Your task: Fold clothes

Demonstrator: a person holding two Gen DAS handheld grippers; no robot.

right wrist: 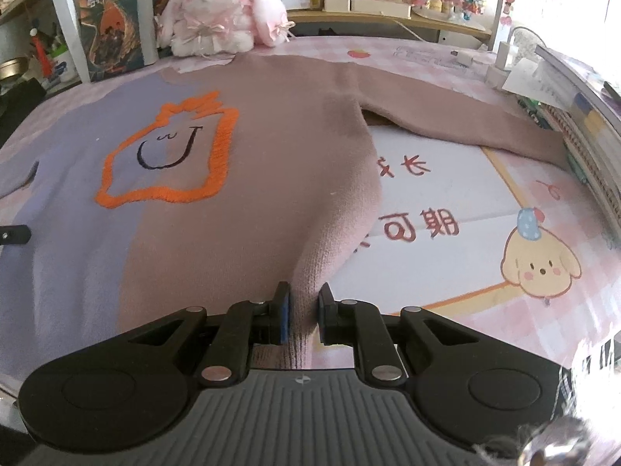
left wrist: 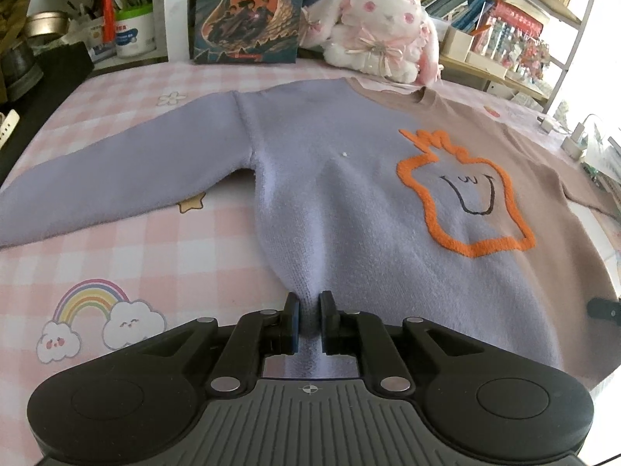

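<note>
Your left gripper (left wrist: 309,320) has its pads clamped on a pinch of the lilac hem of the sweater (left wrist: 333,178), with knit bunched up between the jaws; your right gripper (right wrist: 303,318) is clamped the same way on the tan hem at the other bottom corner. Judgement: you hold both bottom corners so the hem can be lifted as one straight edge and carried toward the collar for a cross fold; gripping near the side seams keeps the body from sagging in the middle. Ridges of fabric run from each pinch up into the body, so the cloth looks drawn slightly taut toward you. The sweater lies front up on the desk (left wrist: 128,256), on its pink checked cover, with the orange outlined face (left wrist: 465,198) showing. Its hem is at the desk's near edge, and its collar points away toward the far edge, just short of the plush rabbit (left wrist: 380,27) and the upright book (left wrist: 248,11). The long axis of the body runs near edge to far edge. The lilac sleeve (left wrist: 116,186) reaches toward the left edge and the tan sleeve (right wrist: 458,116) toward the right edge, near the stacked books (right wrist: 590,139). Neither sleeve is folded in yet.
</note>
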